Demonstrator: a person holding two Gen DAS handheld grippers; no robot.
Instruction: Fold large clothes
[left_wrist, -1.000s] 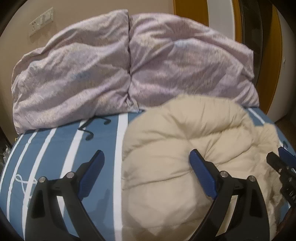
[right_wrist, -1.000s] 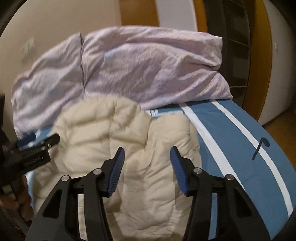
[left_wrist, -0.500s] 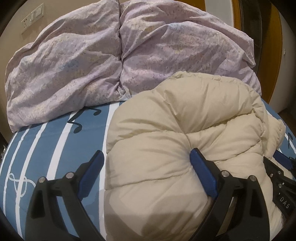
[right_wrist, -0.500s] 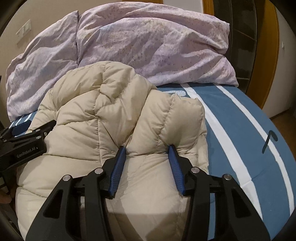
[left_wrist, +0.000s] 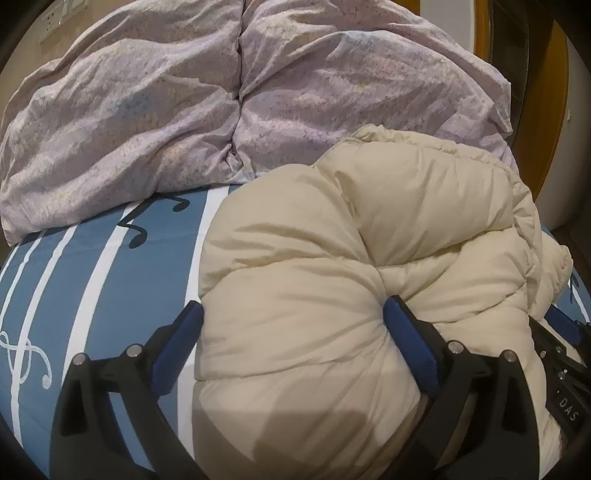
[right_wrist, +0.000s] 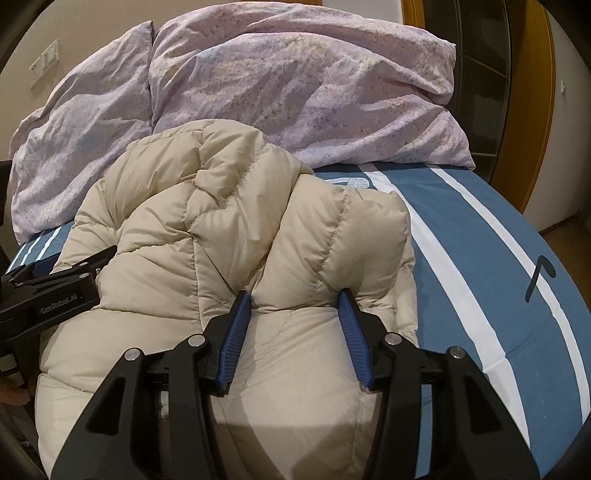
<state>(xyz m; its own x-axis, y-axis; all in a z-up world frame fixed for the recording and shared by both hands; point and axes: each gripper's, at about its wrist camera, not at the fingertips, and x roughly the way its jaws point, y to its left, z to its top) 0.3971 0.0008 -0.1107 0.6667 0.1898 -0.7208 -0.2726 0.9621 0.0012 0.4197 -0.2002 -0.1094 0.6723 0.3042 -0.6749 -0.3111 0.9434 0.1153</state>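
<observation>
A puffy cream down jacket (left_wrist: 332, 258) lies bunched on the bed, also seen in the right wrist view (right_wrist: 207, 229). My left gripper (left_wrist: 293, 306) straddles its left bulge with jaws very wide and still opening. One finger (left_wrist: 406, 332) digs into the padding and the other rests at the jacket's left edge. My right gripper (right_wrist: 293, 295) pushes down on the jacket's right side, jaws about half apart and opening slightly. A puff of padding fills the gap without being pinched tight. Each gripper shows in the other's view: the right gripper (left_wrist: 561, 373), the left gripper (right_wrist: 55, 291).
The bed sheet (left_wrist: 92, 280) is blue with white stripes and music-note prints, and more of the sheet (right_wrist: 480, 258) lies bare to the jacket's right. Two lilac pillows (left_wrist: 221, 110) are piled at the head of the bed. A wooden door frame (right_wrist: 535, 110) stands beyond the right side.
Both grippers have come down onto the jacket. The left one went from having bare sheet under its left finger to straddling the jacket's bulge. The right one now presses into the padding.
</observation>
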